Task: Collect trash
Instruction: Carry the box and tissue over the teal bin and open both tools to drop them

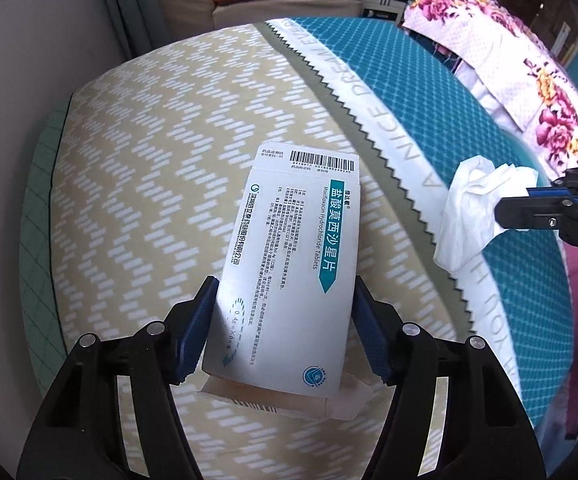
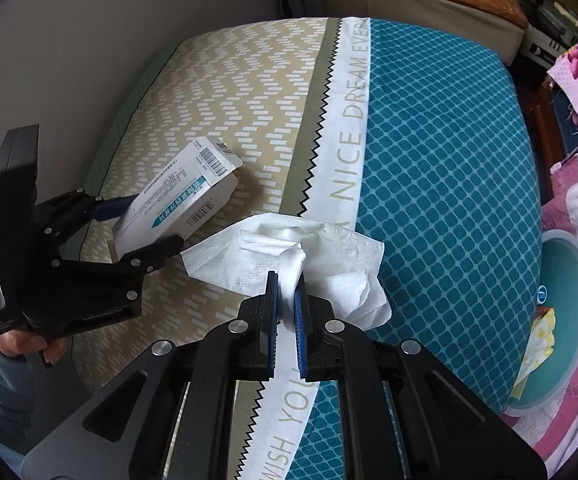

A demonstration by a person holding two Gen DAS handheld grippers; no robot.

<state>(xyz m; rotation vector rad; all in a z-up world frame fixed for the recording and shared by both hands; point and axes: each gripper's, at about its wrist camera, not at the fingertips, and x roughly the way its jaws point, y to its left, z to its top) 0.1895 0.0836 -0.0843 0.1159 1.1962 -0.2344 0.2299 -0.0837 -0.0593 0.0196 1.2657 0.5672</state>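
Gripping a white medicine box (image 1: pixel 289 264) by its long sides, the left gripper (image 1: pixel 285 328) holds the carton lifted above a bed (image 1: pixel 161 128) covered in a tan zigzag cloth, the box's barcode end pointing away from the fingers and an open flap hanging at the near end. To its right, the right gripper (image 2: pixel 287 296) is clenched tight on a crumpled white tissue (image 2: pixel 289 252), which fans out ahead of the blue pads (image 2: pixel 273 312) over a white lettered stripe and the teal diamond-pattern cover. Beyond the bed's edge, right of the right gripper, stands a teal bin (image 2: pixel 569 308). A hand (image 2: pixel 21 344) grasps the left gripper's handle.
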